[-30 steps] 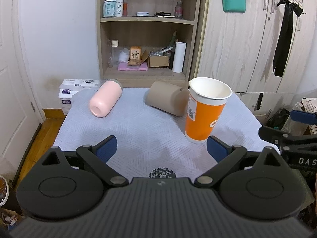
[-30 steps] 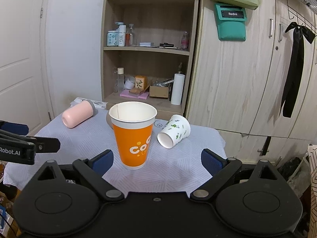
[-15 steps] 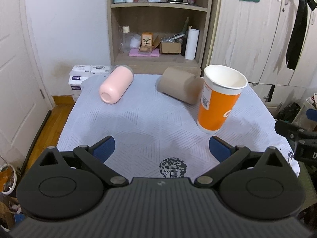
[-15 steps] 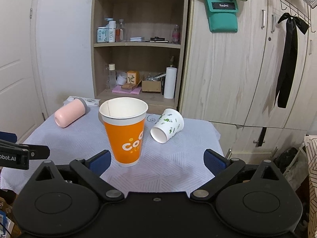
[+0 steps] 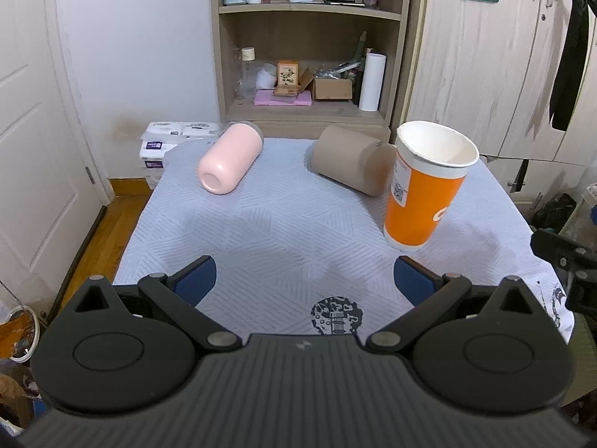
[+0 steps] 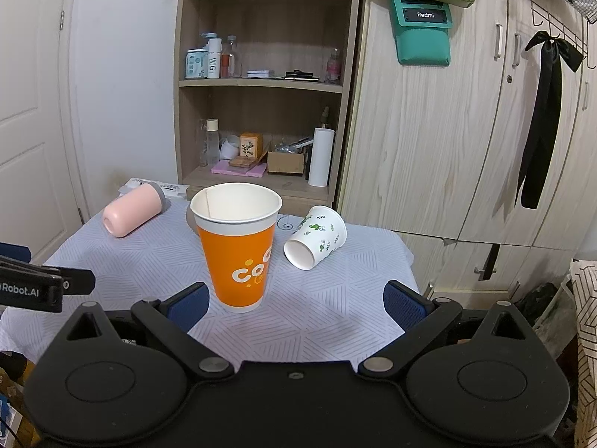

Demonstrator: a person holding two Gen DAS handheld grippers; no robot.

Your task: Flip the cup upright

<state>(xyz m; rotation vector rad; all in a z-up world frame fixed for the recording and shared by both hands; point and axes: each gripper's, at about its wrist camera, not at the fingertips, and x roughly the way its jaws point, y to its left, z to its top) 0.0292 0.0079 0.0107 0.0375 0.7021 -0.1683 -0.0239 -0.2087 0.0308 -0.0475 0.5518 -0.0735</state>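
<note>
Orange cup (image 6: 238,254) upright on the bench (image 6: 328,321).
Left gripper (image 5: 304,280) and right gripper (image 6: 294,300): jaws apart, holding nothing.

Bare cloth (image 6: 321,321) before orange cup (image 6: 238,257); white cup (image 6: 315,237) just beside

orange cup (image 5: 421,201) upright, pink tumbler (image 5: 229,160) lying, left tongs (image 5: 304,282) spread

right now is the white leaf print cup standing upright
No, the white leaf print cup lies on its side on the tablecloth, mouth toward the camera.
</note>
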